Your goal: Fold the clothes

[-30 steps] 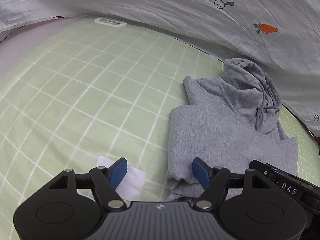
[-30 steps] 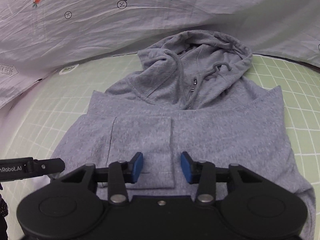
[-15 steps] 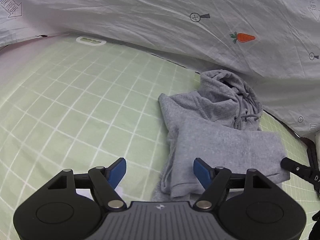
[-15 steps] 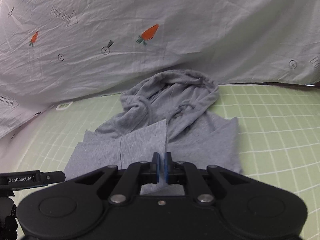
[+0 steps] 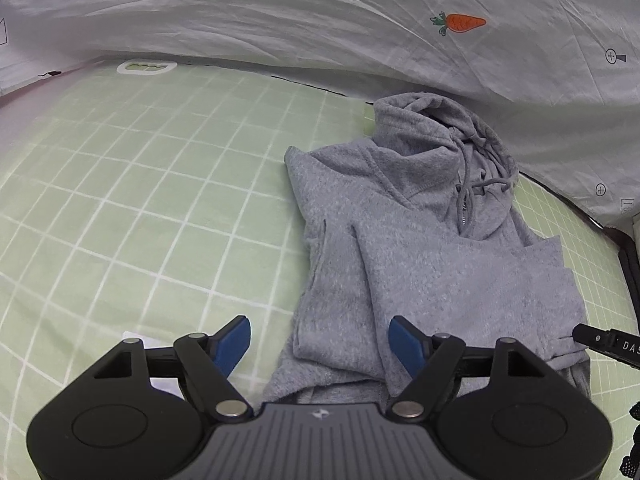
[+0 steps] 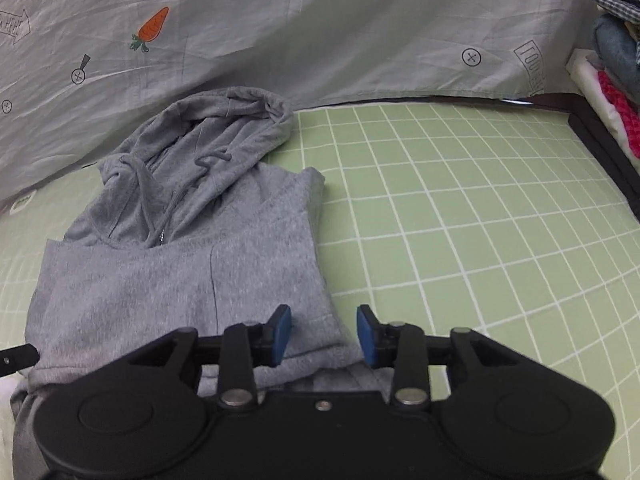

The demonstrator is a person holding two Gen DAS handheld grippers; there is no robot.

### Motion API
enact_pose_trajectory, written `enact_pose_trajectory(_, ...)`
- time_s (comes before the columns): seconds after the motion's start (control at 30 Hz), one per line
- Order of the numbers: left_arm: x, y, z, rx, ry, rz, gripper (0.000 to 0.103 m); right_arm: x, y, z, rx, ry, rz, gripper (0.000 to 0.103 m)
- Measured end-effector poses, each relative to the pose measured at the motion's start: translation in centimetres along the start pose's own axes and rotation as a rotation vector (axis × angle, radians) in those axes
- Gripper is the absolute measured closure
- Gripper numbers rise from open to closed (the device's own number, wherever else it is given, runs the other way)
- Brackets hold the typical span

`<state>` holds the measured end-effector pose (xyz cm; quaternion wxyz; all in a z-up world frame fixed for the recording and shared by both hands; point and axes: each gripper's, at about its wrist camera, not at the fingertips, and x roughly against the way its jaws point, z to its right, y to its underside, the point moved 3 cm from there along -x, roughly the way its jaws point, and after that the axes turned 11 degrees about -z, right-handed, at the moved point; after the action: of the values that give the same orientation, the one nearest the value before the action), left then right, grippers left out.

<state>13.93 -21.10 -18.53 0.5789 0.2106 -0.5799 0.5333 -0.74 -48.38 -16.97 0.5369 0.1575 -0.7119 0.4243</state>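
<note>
Here my left claw [image 5: 320, 340] and right claw [image 6: 323, 330] both gape empty over the near hem of the grey fleece hoodie [image 6: 180, 264], lying part-folded on the green checked bench [image 6: 460, 220]; a shallow pinch could drag open its stacked layers.

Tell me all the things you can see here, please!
hoodie: one, grey, folded on the mat, hood toward the sheet
mat: one, green with white grid lines, under the hoodie
sheet: one, pale grey with carrot prints, behind the mat
clothes pile: one stack, blue, checked and pink, far right edge
left gripper: one, black with blue pads, open over the hoodie's near left corner
right gripper: one, black with blue pads, open over the hoodie's near right corner
</note>
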Motion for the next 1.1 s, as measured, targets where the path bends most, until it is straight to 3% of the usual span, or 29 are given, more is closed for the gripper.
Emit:
enact_pose_trajectory(0.23,-1.2,0.8,-0.2,-0.068,-0.099,-0.017,0.016,-1.1,1.1,0.2,0.017,0.052,-0.044,0.051)
enact_pose_trajectory(0.4,-0.8,0.1,-0.5,-0.054,-0.097,-0.004,0.014,-0.8,0.8,0.9,0.017,0.059,-0.042,0.023)
enact_pose_trajectory(0.53,0.5,-1.4,-0.9,-0.023,-0.062,0.043,0.014,0.6,-0.4,1.9,-0.002,0.041,0.039,0.003)
enact_pose_trajectory(0.67,1.6,-3.6,-1.0,-0.012,-0.042,0.104,0.01,1.2,-3.1,3.0,-0.041,0.041,0.105,0.001)
enact_pose_trajectory(0.9,-0.5,-12.3,0.6,-0.006,-0.056,0.17,0.007,-3.0,-9.2,3.2,-0.01,0.076,0.1,0.0)
enact_pose_trajectory(1.1,-3.2,-19.6,2.4,-0.041,-0.059,0.199,0.007,-7.2,-14.7,1.7,0.0,0.022,0.115,0.0)
